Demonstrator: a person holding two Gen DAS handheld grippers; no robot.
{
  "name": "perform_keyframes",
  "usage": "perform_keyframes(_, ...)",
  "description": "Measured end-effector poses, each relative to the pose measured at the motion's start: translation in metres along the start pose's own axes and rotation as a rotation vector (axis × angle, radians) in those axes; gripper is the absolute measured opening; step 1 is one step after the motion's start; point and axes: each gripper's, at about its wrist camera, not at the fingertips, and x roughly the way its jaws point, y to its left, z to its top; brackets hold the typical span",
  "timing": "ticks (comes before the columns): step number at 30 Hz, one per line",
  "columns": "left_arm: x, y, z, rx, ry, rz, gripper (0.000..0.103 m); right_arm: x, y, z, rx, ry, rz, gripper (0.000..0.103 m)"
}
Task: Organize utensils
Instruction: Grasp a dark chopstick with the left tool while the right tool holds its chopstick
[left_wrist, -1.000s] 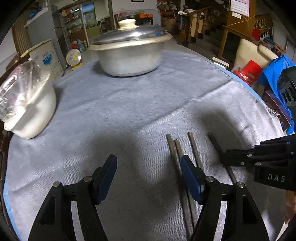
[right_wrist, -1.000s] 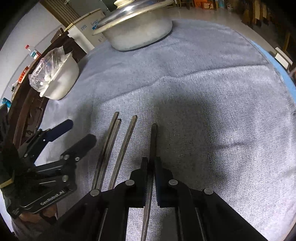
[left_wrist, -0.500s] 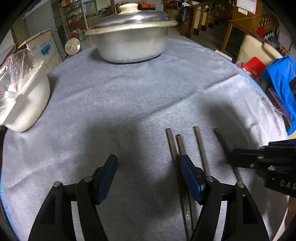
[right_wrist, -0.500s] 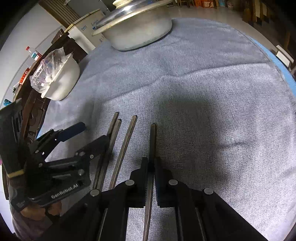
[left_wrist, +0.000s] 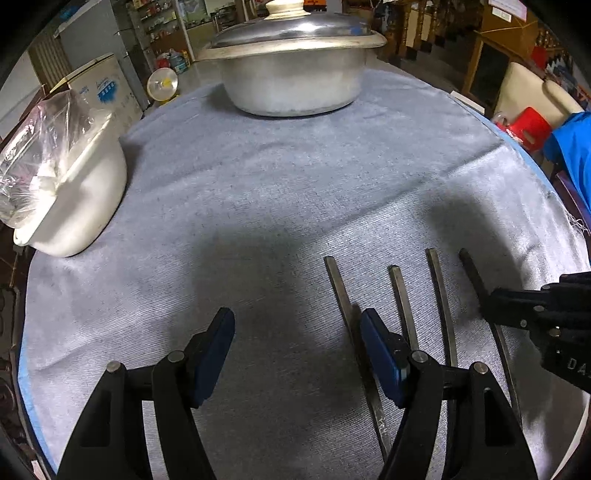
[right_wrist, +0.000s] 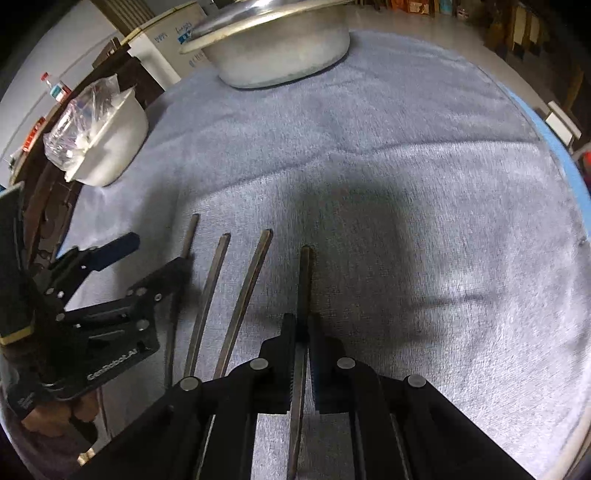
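Since a second ago, two chopsticks that lay touching have come apart, so all four chopsticks (left_wrist: 402, 306) now fan out singly on the grey cloth (left_wrist: 280, 192) of the round worktop (right_wrist: 576, 184). Each is a dark, slim metal rod, its long axis running from the near edge away toward the lidded pot (left_wrist: 295, 62), square ends farthest out. One chopstick, the rightmost (right_wrist: 304, 280), is pinched between the pressed-together fingers of the right gripper (right_wrist: 303, 332), which tilts steeply downward. One left gripper (left_wrist: 297, 354) also angles down, its blue-padded fingers (left_wrist: 376, 350) spread with nothing between them, the right finger just beside the leftmost rod. One white bowl (left_wrist: 81, 199) holding clear plastic sits at far left.
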Motion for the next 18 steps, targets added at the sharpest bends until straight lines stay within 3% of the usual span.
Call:
perform_keyframes(3,0.002,0.001,0.006,-0.028,0.010,-0.018,0.071,0.002,0.006,0.004,-0.029,0.000,-0.032,0.010)
perform_keyframes(6,0.013,0.004,0.010,-0.062,0.061,-0.086,0.071,0.004,0.013,0.010,-0.072,0.029,-0.062,0.010)
perform_keyframes(11,0.015,0.003,0.020,-0.058,0.049,-0.080,0.068,0.011,0.023,0.021,-0.124,0.091,-0.105,0.010)
perform_keyframes(18,0.014,0.011,0.025,-0.054,0.068,-0.098,0.018,0.015,0.028,0.030,-0.142,0.127,-0.098,0.008)
